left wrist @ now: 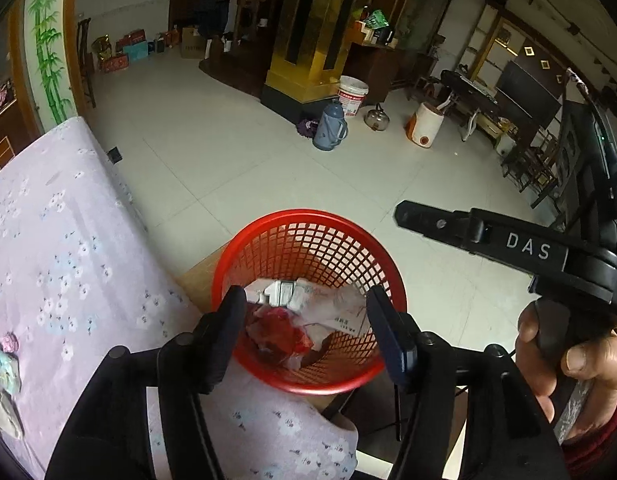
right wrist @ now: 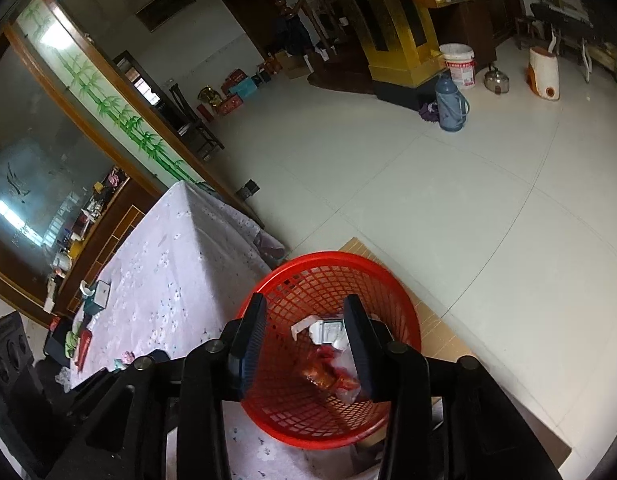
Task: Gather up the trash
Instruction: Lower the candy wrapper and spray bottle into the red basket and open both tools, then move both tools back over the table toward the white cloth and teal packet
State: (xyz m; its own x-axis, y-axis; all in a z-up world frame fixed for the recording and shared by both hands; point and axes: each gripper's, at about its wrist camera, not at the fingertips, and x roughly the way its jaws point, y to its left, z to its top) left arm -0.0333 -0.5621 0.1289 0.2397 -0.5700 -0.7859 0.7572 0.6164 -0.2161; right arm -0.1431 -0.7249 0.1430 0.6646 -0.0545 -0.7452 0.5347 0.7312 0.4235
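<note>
A red mesh basket (left wrist: 308,240) (right wrist: 328,276) stands beside the table's corner. It holds a white box (left wrist: 282,294) (right wrist: 327,330), red wrappers (left wrist: 280,328) (right wrist: 328,376) and crumpled paper. My left gripper (left wrist: 308,334) hangs open over the basket's mouth with nothing between its fingers. Above the same basket, my right gripper (right wrist: 304,346) is also open and empty. In the left wrist view its black body (left wrist: 412,218) reaches in from the right, held by a hand (left wrist: 548,348). Crumpled scraps (left wrist: 4,364) lie on the table's left edge.
The table (left wrist: 68,240) (right wrist: 168,264) wears a lilac flowered cloth; a tissue box (right wrist: 98,296) and small items lie at its far end. A tan board (right wrist: 436,320) lies under the basket. On the tiled floor stand a blue flask (left wrist: 328,126), a white bucket (left wrist: 351,96) and a kettle (left wrist: 376,118).
</note>
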